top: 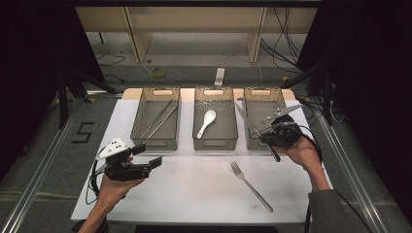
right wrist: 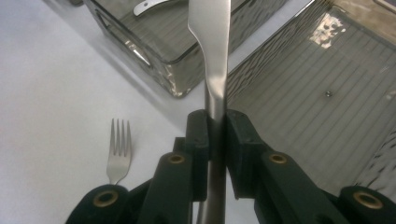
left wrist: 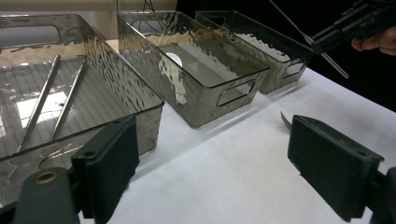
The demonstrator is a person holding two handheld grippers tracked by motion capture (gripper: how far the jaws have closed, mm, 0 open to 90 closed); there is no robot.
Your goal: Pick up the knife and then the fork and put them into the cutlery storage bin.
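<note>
The right gripper (right wrist: 215, 135) has its fingers (right wrist: 198, 140) clamped hard on the handle of a table knife (right wrist: 212, 51), the two black pads pinching the narrow steel from either side while the blade runs straight out ahead of them. In the high view the knife (top: 245, 120) hangs in the air, held at the near left corner of the right bin (top: 277, 97), blade slanting up and away over the gap toward the middle bin (top: 215, 141). The grip is the weak point, as I judge it: the pads bear on a thin, polished strip well back from the blade, so the long front end could swing or slide in the fingers if the hand tips quickly, and the tip could catch the bin wall on the way down and twist the knife loose. A release made too high would let it clatter or land across the rim. The knife itself is plain bright metal, slim at the neck and widening into a smooth rounded blade. The left gripper (top: 145, 162) hovers low over the tabletop (top: 194, 184) with its fingers (left wrist: 109, 163) apart and nothing between them. A fork (top: 250, 184) lies on the white sheet, a spoon (top: 207, 121) in the middle bin, chopsticks (top: 158, 119) in the left bin (top: 155, 141).
</note>
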